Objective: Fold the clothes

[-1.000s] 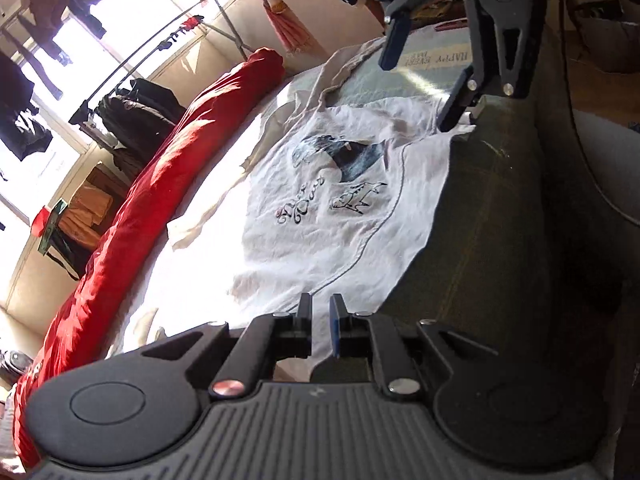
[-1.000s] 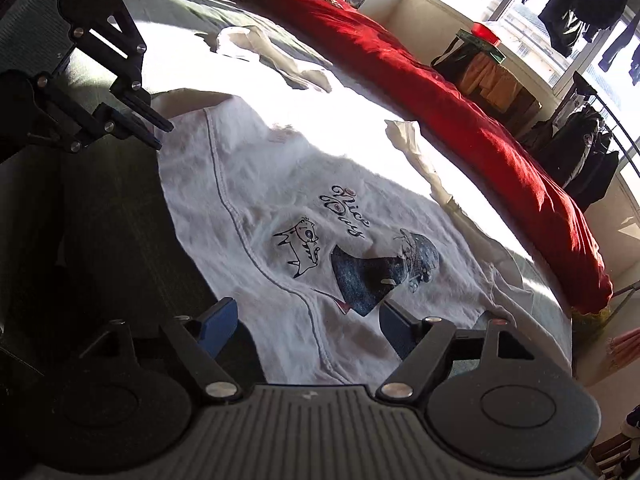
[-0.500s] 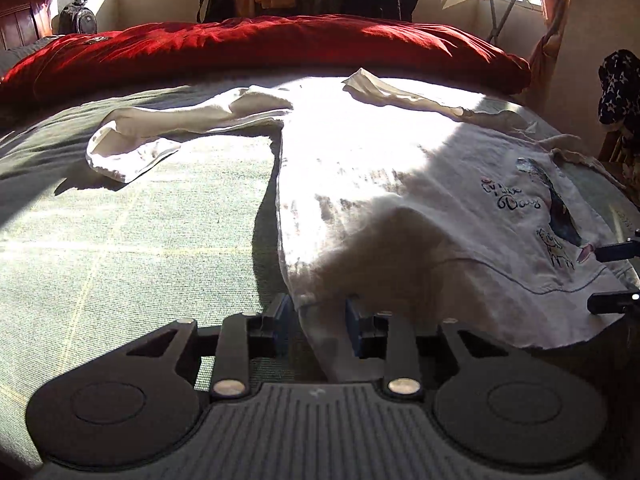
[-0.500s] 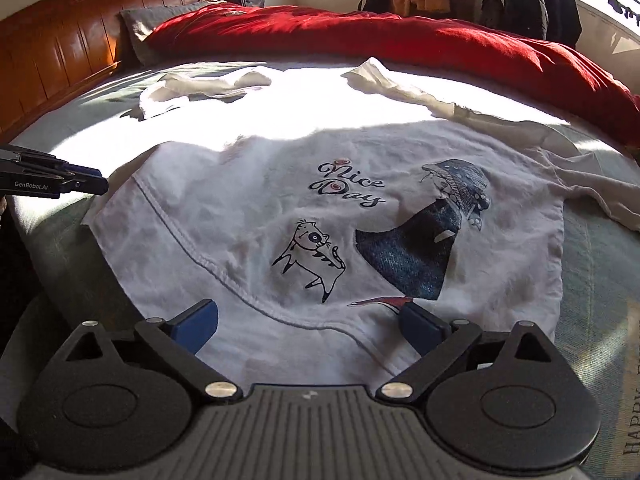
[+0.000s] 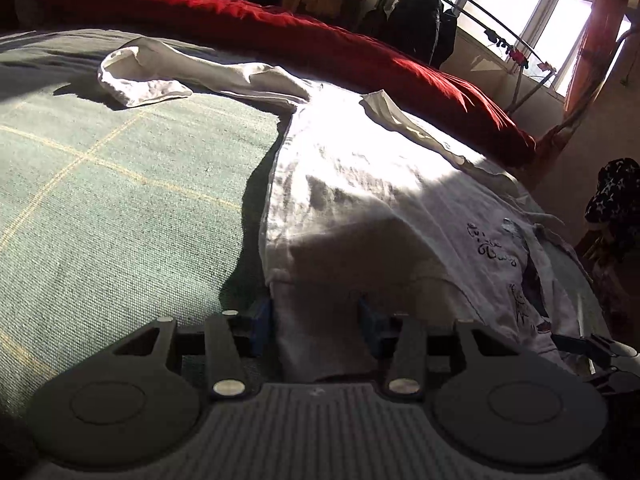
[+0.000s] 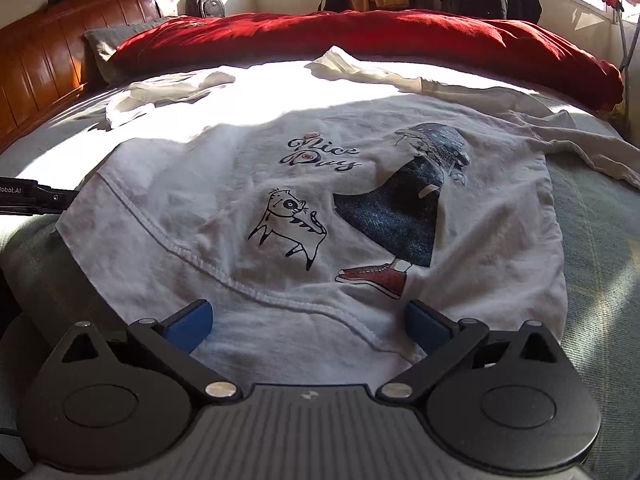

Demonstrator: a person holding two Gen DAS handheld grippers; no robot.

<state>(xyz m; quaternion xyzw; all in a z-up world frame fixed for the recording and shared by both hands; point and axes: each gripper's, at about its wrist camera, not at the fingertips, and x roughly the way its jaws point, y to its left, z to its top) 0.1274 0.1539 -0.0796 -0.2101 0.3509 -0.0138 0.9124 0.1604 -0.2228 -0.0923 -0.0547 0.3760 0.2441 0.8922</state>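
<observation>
While the left view looks low across the bed, left claw opening, white shirt hem between parted pads, just released. Right view: right claw spread wide over hem, ungripped; fresh regrasp likely before folding.

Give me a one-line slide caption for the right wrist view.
Right gripper, jaws wide open, over the hem of a white printed shirt spread on a bed beside a red quilt.

A bed with a green checked cover carries a white printed shirt spread flat, sleeves out, and a red duvet along its far side, apparently beside a pillow.
</observation>
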